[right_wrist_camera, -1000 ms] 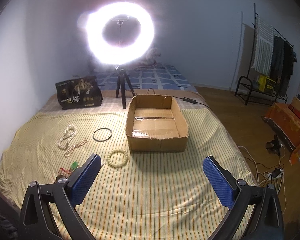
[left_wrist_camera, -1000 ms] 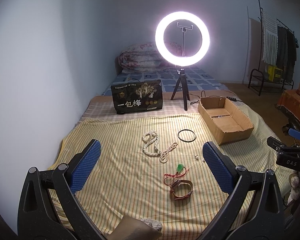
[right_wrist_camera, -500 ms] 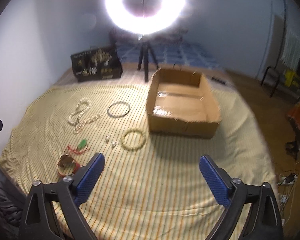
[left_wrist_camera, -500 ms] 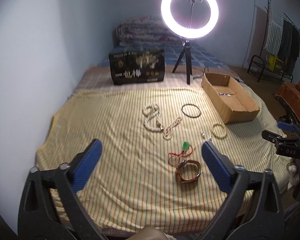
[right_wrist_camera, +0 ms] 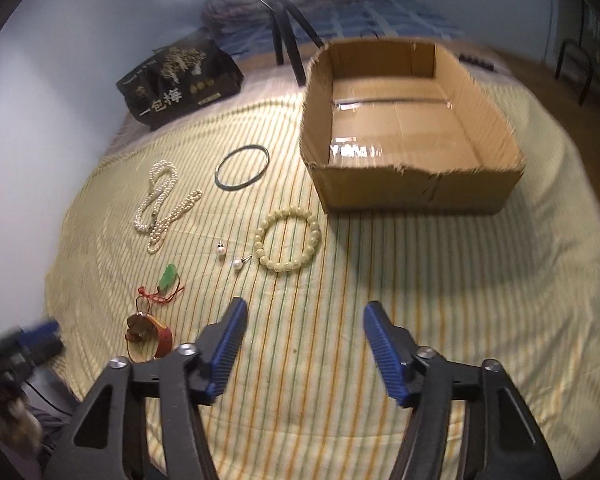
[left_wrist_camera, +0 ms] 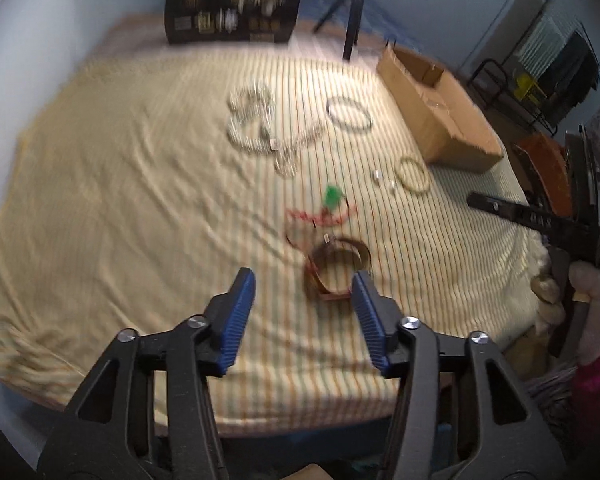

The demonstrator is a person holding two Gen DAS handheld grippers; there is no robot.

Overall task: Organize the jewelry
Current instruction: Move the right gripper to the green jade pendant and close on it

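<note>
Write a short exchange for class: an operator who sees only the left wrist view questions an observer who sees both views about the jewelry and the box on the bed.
Operator: My view barely looks into the cardboard box. Is anything in it?
Observer: The right wrist view looks straight in. There is no jewelry, only shiny tape across its floor.
Operator: Something small and blurred lies just left of the bead bracelet. What is it?
Observer: Two pearl earrings. They lie a little apart, between the bracelet and the green pendant.
</note>
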